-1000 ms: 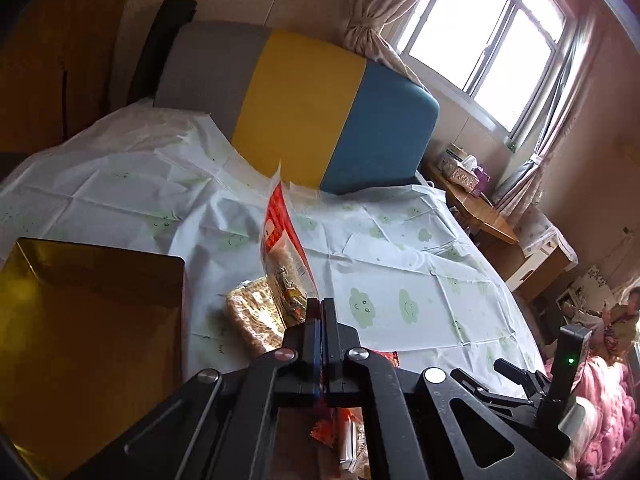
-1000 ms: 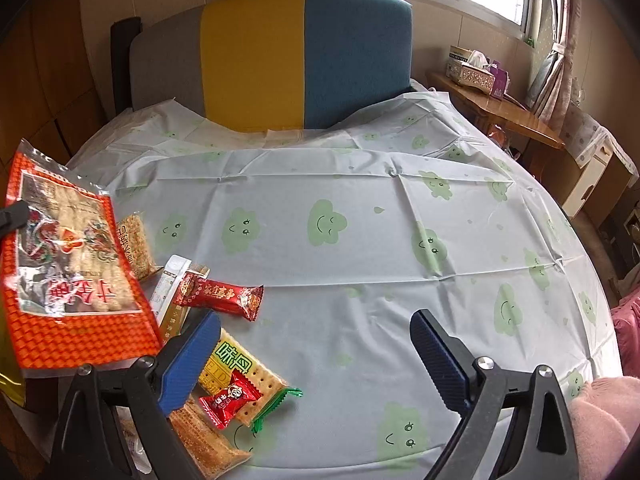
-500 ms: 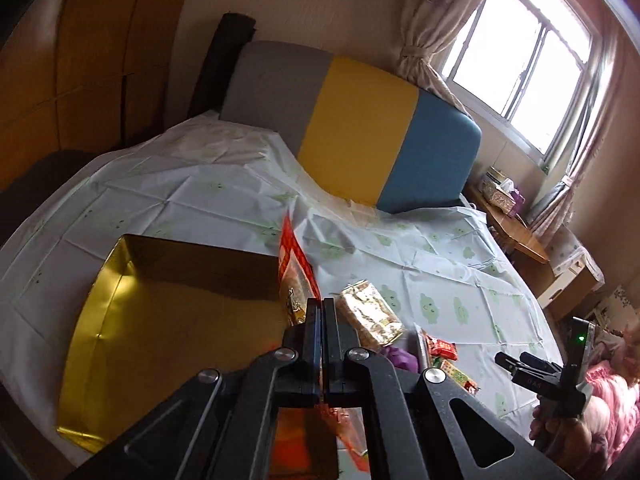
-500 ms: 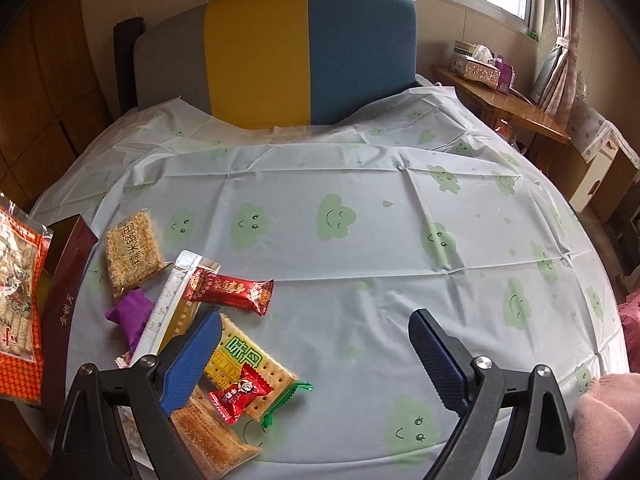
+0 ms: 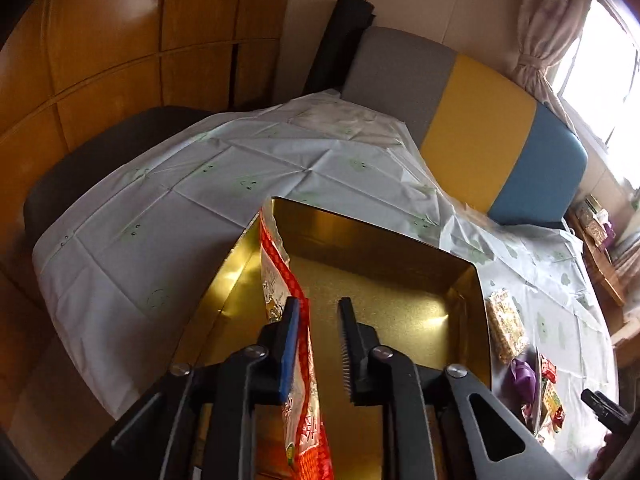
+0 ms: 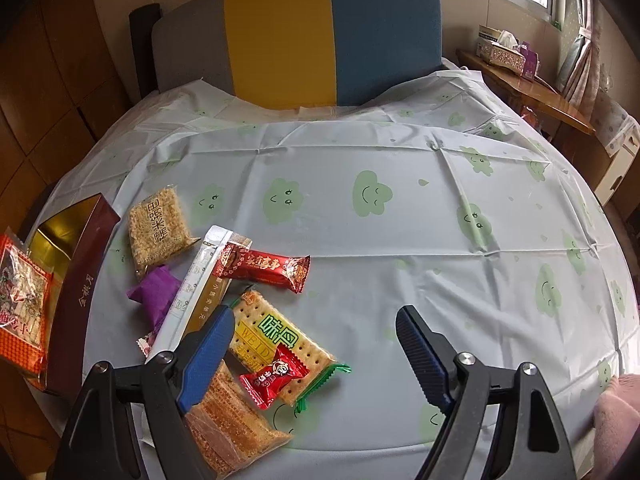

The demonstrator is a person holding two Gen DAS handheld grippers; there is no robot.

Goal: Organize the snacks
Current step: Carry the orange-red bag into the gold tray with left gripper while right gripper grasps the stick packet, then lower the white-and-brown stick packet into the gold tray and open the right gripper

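Note:
My left gripper [image 5: 319,306] is open over the gold-lined box [image 5: 380,280]. The big orange-red snack bag [image 5: 280,280] hangs on edge against its left finger, down into the box. In the right wrist view the same bag [image 6: 22,304] stands in the maroon box [image 6: 80,280] at the far left. My right gripper [image 6: 320,320] is open and empty above a pile of snacks: a rice cake pack [image 6: 160,228], a purple candy [image 6: 154,292], a long white sachet [image 6: 196,280], a red bar [image 6: 264,268], a cracker pack [image 6: 280,340], a small red candy [image 6: 276,376] and an orange crisp pack [image 6: 232,420].
A pale tablecloth with green clouds [image 6: 400,240] covers the round table. A grey, yellow and blue chair back [image 6: 312,36] stands at the far side. A wooden side table with a tissue box [image 6: 500,52] is at the back right. Wood panelling [image 5: 100,60] is on the left.
My left gripper carried the orange-red bag left to the gold box and has opened; the bag now rests loose against one finger. My right gripper stays open and has crept slightly left.

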